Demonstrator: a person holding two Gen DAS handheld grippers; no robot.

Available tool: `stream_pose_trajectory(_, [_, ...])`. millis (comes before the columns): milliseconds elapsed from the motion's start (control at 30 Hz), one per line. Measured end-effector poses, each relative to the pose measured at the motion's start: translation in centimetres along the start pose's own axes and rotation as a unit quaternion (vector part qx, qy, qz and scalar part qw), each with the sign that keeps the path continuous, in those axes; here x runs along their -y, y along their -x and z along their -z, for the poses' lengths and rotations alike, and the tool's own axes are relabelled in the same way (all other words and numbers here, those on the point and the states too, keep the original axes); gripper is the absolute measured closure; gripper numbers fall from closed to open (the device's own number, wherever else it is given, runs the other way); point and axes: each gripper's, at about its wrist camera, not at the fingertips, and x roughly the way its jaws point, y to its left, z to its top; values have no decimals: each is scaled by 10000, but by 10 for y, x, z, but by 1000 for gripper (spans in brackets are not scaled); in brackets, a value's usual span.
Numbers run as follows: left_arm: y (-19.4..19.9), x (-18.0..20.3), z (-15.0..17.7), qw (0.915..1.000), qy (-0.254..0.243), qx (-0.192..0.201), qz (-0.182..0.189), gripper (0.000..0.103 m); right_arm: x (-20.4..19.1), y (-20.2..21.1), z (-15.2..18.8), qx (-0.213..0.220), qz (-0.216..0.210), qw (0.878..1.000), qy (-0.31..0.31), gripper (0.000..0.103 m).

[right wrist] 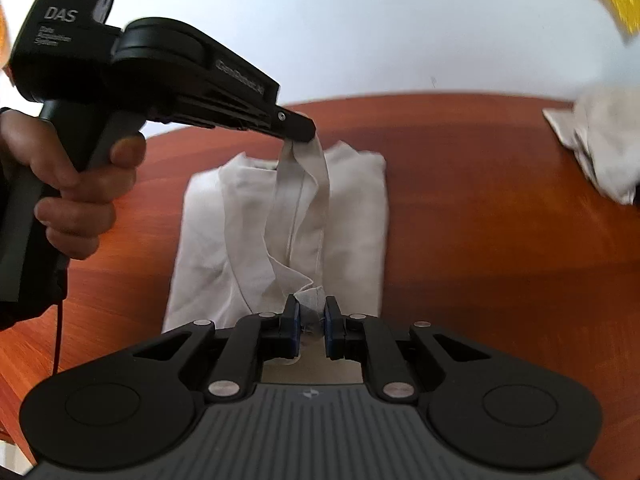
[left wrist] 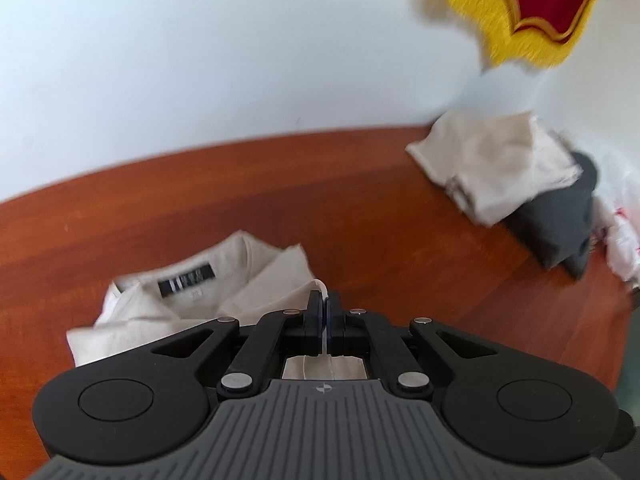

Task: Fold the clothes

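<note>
A cream shirt (right wrist: pixel 352 216) lies partly folded on the wooden table (right wrist: pixel 480 208); its collar with a black label (left wrist: pixel 185 280) shows in the left wrist view. My left gripper (left wrist: pixel 324 308) is shut on a strip of the shirt's fabric; in the right wrist view the left gripper (right wrist: pixel 298 130) holds that strip (right wrist: pixel 308 184) lifted above the shirt's far end. My right gripper (right wrist: pixel 311 316) is closed on a fold of the same shirt at its near edge, with cloth bunched between the blue pads.
A pile of cream and dark grey clothes (left wrist: pixel 516 176) sits at the table's far right by the white wall, beside a white plastic bag (left wrist: pixel 620 240). A red pennant with yellow fringe (left wrist: pixel 532 4) hangs above. The person's hand (right wrist: pixel 84 196) grips the left handle.
</note>
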Motion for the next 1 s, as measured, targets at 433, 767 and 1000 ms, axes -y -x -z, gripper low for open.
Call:
stream_pose_trajectory(433, [-42,20,5,9987,-281,-427,-47,101,6,9,18,-387,-48,9991,143,78])
stream_pose_trajectory(767, [-39,37,15,9976,-449,-523,88,85,10,14,15,-371,30,9990,235,67])
stream_pose_trajectory(1000, [-27,35,25,9978,-372,-522,-173,67,9,20,13,-330,148,9985,399,56])
